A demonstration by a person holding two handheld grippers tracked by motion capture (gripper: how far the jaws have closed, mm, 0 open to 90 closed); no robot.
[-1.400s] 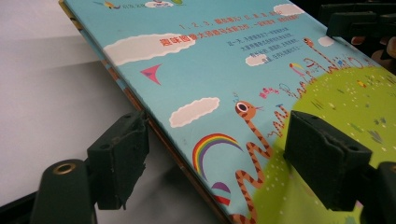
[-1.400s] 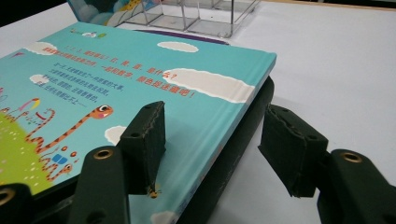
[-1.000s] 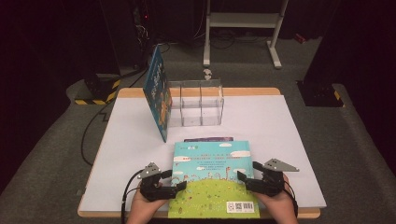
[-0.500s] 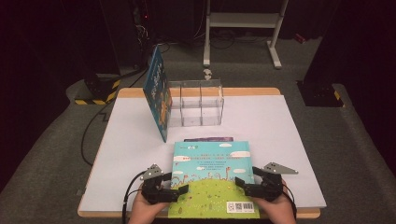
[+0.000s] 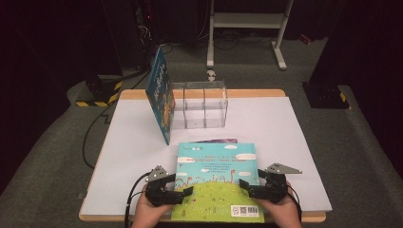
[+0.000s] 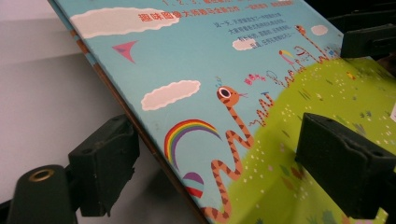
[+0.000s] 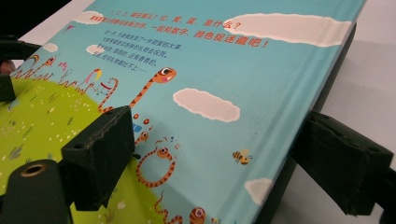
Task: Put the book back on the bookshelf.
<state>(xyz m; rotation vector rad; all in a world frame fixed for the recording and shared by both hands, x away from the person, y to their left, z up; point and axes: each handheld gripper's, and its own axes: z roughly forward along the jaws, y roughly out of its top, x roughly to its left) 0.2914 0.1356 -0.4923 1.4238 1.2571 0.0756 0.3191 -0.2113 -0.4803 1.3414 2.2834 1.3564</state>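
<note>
From the high view, a picture book [image 5: 216, 183] with a sky-blue and green cover lay flat near the front edge of the white table [image 5: 285, 133], on top of a second book [image 5: 219, 141] that showed as a thin purple strip. The left gripper [image 5: 183, 191] sat at the picture book's left edge and the right gripper [image 5: 247, 185] at its right edge. Further back stood a clear divided box [image 5: 202, 107]. All its compartments looked empty, and a blue book [image 5: 160, 97] leaned tilted against the outside of its left wall. In the left gripper view, the left gripper [image 6: 219, 140] was released, its jaws spread wide astride the picture book's [image 6: 224, 70] edge, one over the cover and one beside the edge, with no firm pinch visible. In the right gripper view, the right gripper [image 7: 217, 130] had just been opening its jaws. They stood apart with the picture book's [image 7: 210, 56] thick edge between them, not pressing on it. The risks, as judged: a jaw closing too low might catch the second book too and drag it along. A shallow bite on the glossy cover could also let the picture book slip or tip. With it so close to the table's front edge, a push could slide it off.
</note>
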